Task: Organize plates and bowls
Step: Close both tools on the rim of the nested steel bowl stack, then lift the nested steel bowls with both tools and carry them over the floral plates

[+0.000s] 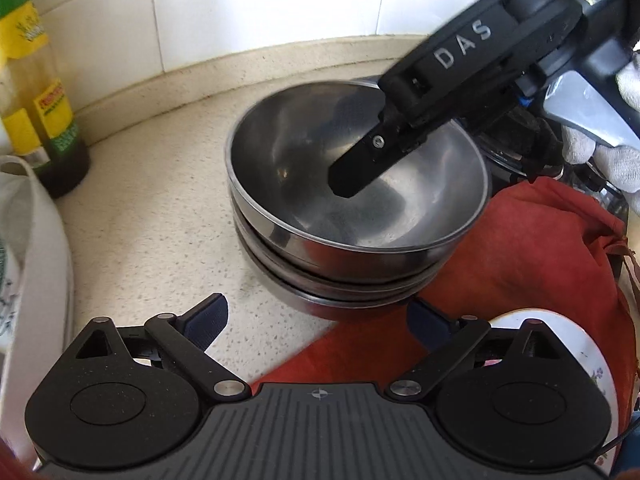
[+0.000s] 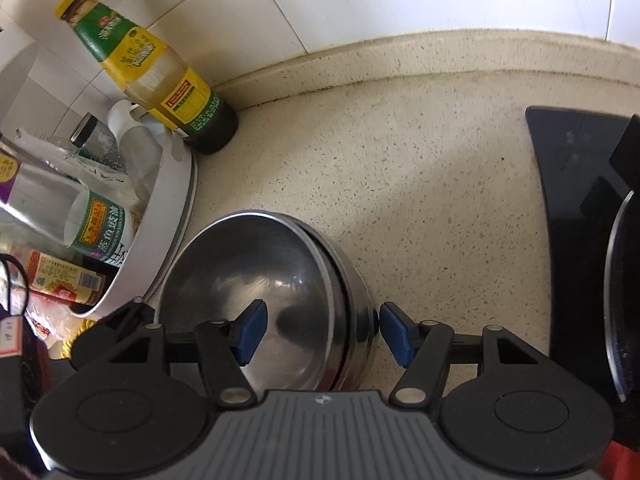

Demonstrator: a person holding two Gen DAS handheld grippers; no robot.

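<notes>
Looking along your left gripper (image 1: 318, 322), you see its jaws spread wide with nothing between them; the dark blue ribbed pads hang over speckled cream countertop (image 1: 160, 220) on one side and a crumpled red cloth (image 1: 532, 264) on the other. Just ahead of the fingertips sits the stack of steel bowls (image 1: 356, 216): round, brushed metal, dull grey inside with soft glare, rims nested one in another and slightly askew. One black finger of your right gripper (image 1: 360, 168) reaches down into the top bowl from the upper right; a white-gloved hand (image 1: 612, 156) holds that tool. To the right of your right pad, a white ceramic plate (image 1: 592, 364) with a small floral print lies on the cloth. Far left of the tongs stands a glass sauce bottle (image 1: 48, 120) with a yellow and green label.

From your right gripper (image 2: 322, 332), the jaws stand part open and straddle the near wall of the stack of steel bowls (image 2: 256, 280): the left blue pad is inside the top bowl, the right pad outside, apart from the polished flank. You are not clamping it. Left of the tongs a white round tub (image 2: 168, 208) holds bottles; the sauce bottle (image 2: 160, 76) stands beyond it. Right of the tongs lies a glossy black stovetop (image 2: 568, 200).
</notes>
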